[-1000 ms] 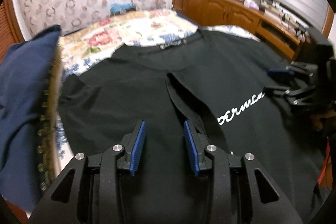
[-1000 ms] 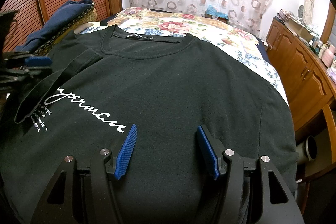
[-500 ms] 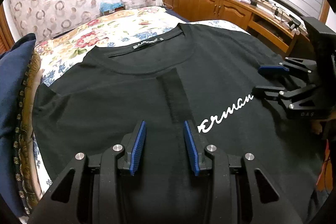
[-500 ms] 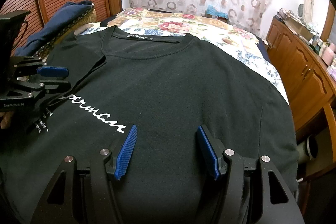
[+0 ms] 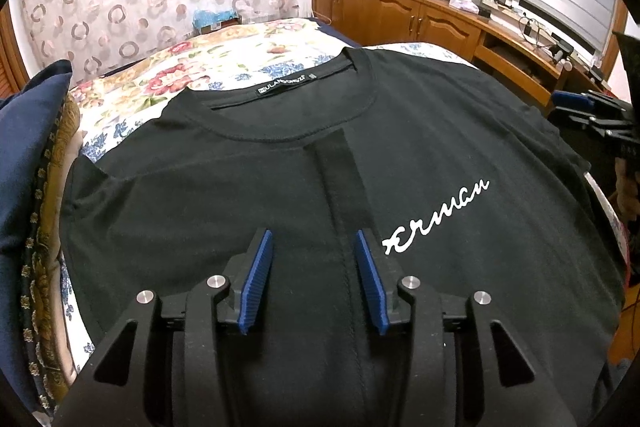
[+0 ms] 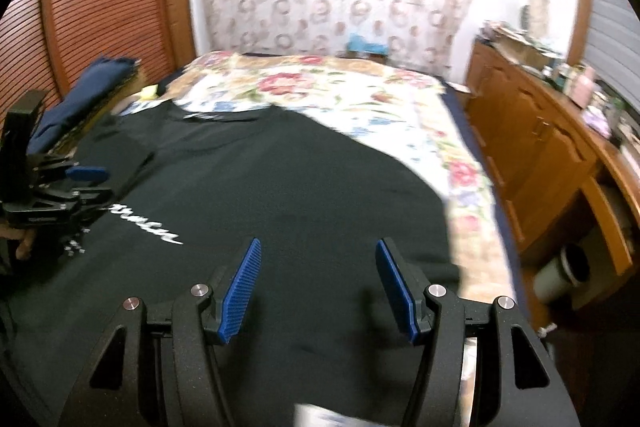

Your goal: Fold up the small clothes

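Observation:
A black T-shirt (image 5: 440, 131) with white script lies face up on the bed, neck label (image 5: 286, 85) at the far end. Its left side is folded over the middle, and the folded hem strip (image 5: 340, 179) runs toward me. My left gripper (image 5: 313, 239) hovers low over that strip. Its jaws are opening and the pads press on nothing. In the blurred right wrist view my right gripper (image 6: 319, 243) stands open above the T-shirt (image 6: 280, 187) near its right edge, with nothing held. The left gripper (image 6: 86, 183) shows there at the far left, and the right gripper (image 5: 588, 115) shows at the left view's right edge.
A floral bed cover (image 5: 224, 63) spreads beyond the shirt. A navy cloth pile (image 5: 24, 147) on a patterned cushion lies along the left. A wooden cabinet (image 6: 540, 147) with clutter on top lines the right, and a slatted wooden door (image 6: 100, 7) stands at the left.
The folded side of the shirt has settled flat across the middle. My left jaws have widened a little. My right gripper has swung right toward the shirt's right edge.

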Demonstrator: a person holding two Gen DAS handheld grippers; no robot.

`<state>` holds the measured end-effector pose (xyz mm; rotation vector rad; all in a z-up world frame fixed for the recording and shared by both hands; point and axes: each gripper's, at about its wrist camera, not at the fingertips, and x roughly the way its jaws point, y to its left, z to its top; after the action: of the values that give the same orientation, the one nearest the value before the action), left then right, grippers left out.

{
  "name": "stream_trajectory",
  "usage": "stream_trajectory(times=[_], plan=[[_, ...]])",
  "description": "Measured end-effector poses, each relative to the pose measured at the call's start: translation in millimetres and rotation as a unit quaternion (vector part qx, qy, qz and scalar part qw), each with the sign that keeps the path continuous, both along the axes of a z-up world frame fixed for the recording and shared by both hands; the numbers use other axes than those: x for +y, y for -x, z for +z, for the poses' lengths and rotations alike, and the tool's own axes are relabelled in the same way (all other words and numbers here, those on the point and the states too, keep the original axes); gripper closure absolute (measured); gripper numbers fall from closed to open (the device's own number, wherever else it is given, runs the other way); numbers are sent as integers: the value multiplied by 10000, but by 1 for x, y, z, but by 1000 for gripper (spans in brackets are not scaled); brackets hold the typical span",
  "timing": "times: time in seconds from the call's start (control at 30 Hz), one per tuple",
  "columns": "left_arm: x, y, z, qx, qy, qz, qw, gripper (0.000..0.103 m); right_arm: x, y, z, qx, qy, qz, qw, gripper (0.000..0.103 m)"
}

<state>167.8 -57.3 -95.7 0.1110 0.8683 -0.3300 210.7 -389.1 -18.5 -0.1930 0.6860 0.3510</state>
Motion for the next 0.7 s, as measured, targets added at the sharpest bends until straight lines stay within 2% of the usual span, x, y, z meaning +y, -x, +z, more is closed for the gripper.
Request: stream_trajectory(times=[0.17, 0.23, 0.33, 0.43, 0.63, 0.7], plan=[[0, 0, 0, 5, 14, -3, 10000, 58, -50, -5, -18, 261, 122, -466, 9985, 42], [-1, 0, 0, 7, 22, -1, 10000, 57, -68, -7, -28, 422, 45, -655, 9970, 46], [0, 0, 0, 0, -3, 4, 10000, 57, -87, -8, -39, 636, -194, -802, 9946, 47], [0, 0, -1, -3, -15, 20, 10000, 55, -90, -7, -42, 762, -346, -753, 9936, 47], [0, -1, -1, -2, -34, 62, 10000, 52, -100, -15, -36, 970, -612, -565, 9918, 55], [0, -1, -1, -3, -41, 66, 10000, 52, -104, -21, -38, 1008, -688, -519, 9912, 63]])
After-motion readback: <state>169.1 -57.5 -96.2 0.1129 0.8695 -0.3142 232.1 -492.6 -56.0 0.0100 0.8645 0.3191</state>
